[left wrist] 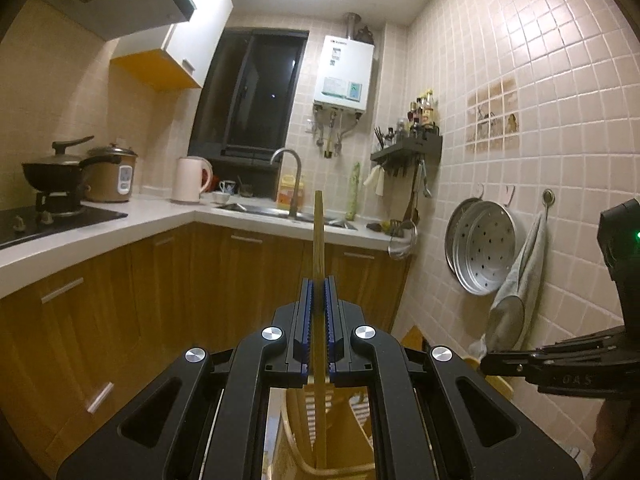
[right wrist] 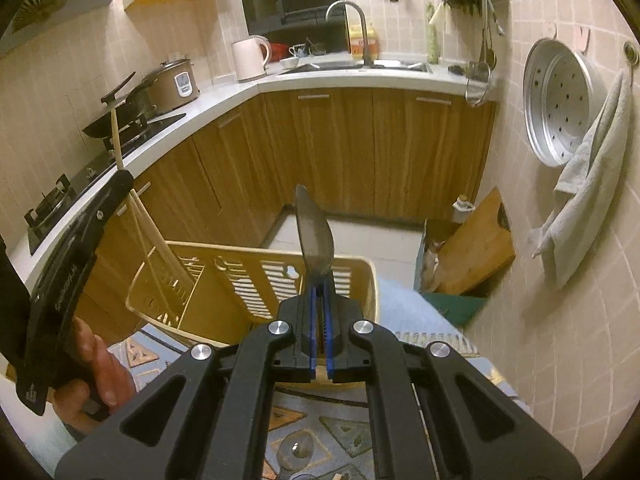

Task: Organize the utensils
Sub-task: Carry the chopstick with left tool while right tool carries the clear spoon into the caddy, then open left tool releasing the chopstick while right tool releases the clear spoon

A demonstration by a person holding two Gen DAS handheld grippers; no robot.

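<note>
My left gripper (left wrist: pixel 319 280) is shut on a long wooden chopstick (left wrist: pixel 318 236) that stands nearly upright. The chopstick's lower end reaches down into a yellow slotted utensil basket (left wrist: pixel 296 440). In the right wrist view the left gripper (right wrist: pixel 122 176) is at the left with a hand on it, and the chopstick (right wrist: pixel 160 248) slants into the basket's left compartment. My right gripper (right wrist: pixel 320 286) is shut on a grey metal spoon (right wrist: pixel 316 236) whose head points up over the basket's near rim (right wrist: pixel 360 272). The right gripper (left wrist: pixel 486 362) also shows at the right edge of the left wrist view.
The basket stands on a patterned cloth (right wrist: pixel 296 416) beside a clear glass (right wrist: pixel 296 452). A wooden cutting board (right wrist: pixel 476 248) leans by the tiled wall, where a steamer tray (right wrist: pixel 560 108) and a towel (right wrist: pixel 588 184) hang. The counter (left wrist: pixel 168 216) carries a wok, rice cooker, kettle and sink.
</note>
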